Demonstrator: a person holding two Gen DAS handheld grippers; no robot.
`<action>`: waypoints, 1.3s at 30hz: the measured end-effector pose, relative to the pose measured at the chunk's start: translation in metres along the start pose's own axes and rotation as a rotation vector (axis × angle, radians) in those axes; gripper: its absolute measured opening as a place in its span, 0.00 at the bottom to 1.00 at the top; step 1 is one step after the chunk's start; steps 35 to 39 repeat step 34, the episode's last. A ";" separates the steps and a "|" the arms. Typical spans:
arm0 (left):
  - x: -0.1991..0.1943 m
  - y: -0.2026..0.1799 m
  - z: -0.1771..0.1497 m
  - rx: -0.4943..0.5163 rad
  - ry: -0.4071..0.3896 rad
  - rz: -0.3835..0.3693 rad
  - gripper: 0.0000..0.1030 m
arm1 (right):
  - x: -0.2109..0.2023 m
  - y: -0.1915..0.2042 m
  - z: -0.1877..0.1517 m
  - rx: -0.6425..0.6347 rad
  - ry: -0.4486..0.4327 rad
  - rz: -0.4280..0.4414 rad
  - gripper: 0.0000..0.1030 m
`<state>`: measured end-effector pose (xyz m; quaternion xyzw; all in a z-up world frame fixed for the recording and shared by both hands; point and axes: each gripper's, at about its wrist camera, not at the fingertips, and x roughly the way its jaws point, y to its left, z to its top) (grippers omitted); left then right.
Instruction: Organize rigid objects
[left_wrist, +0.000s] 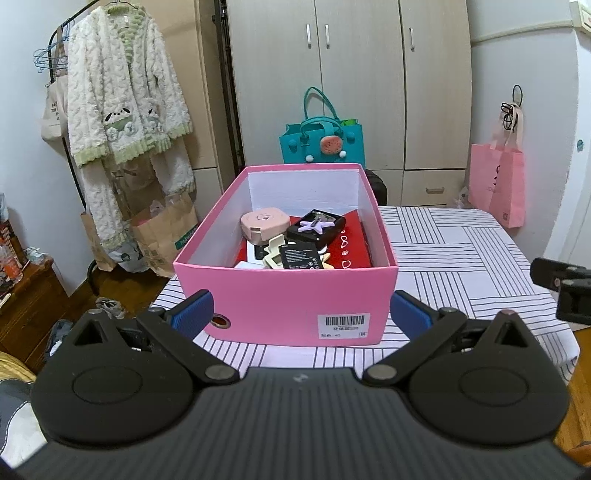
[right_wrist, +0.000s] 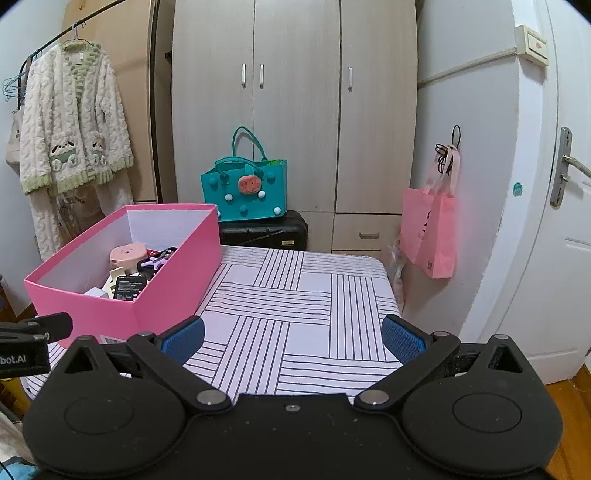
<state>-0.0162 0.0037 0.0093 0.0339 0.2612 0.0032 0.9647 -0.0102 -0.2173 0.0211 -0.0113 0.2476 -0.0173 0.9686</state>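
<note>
From the left wrist view, your left gripper (left_wrist: 301, 314) hangs with its jaws spread wide and empty, just short of the pink box (left_wrist: 284, 295) on the striped worktop (left_wrist: 461, 258). The box holds a round pink case (left_wrist: 264, 223), a black tray (left_wrist: 316, 227) with a purple star clip (left_wrist: 317, 223), a black battery (left_wrist: 299, 256), cream clips and a red flat box (left_wrist: 349, 245). Everything looks gathered already, so approach square and slow if you reach in.

From the right wrist view, your right gripper (right_wrist: 291, 339) is likewise spread and empty over bare worktop; the box sits to its left.
</note>
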 end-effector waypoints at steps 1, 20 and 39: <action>0.000 0.000 0.000 -0.001 0.000 0.000 1.00 | -0.001 0.000 0.000 0.001 -0.002 0.002 1.00; -0.007 0.002 -0.004 -0.002 -0.026 0.016 1.00 | -0.005 0.002 -0.003 0.002 -0.012 0.003 1.00; -0.007 0.006 -0.004 -0.018 -0.023 0.014 1.00 | -0.004 0.003 0.000 0.005 -0.010 0.011 1.00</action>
